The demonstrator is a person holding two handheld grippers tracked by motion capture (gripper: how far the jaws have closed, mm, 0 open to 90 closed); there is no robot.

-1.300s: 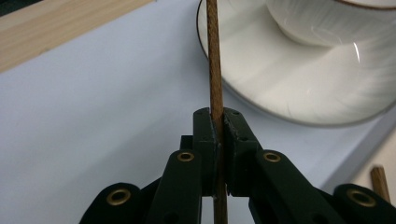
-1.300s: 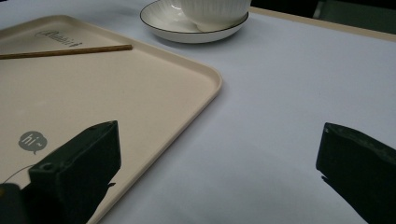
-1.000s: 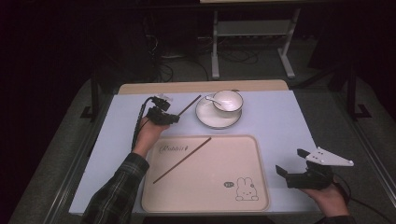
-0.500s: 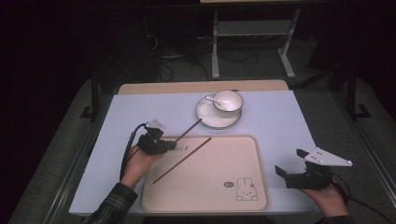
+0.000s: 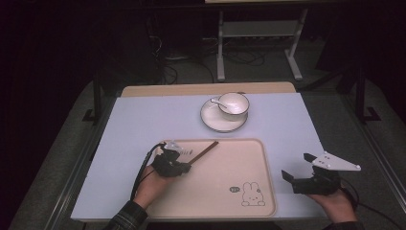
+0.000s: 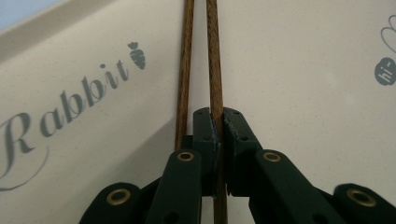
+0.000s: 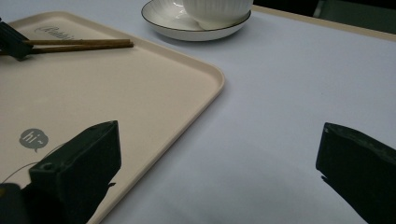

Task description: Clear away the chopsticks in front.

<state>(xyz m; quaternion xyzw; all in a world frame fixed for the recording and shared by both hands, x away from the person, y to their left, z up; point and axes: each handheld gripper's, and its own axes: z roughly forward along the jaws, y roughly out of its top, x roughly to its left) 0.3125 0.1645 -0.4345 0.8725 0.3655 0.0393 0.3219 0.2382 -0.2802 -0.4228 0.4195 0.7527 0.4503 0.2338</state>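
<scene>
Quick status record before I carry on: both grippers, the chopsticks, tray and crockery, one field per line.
left gripper: shut on one chopstick, over the tray
second chopstick: lying beside it on the tray, outside the jaws
right gripper: open, holding nothing, right of the tray
tray: cream, rabbit print
bowl: on saucer beyond the tray, spoon inside

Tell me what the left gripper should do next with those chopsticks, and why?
Probably let go and re-grip. The left gripper has its jaws shut on one chopstick, while the other chopstick lies outside them on the tray. Opening a little and closing around both would pick up the pair together.
</scene>
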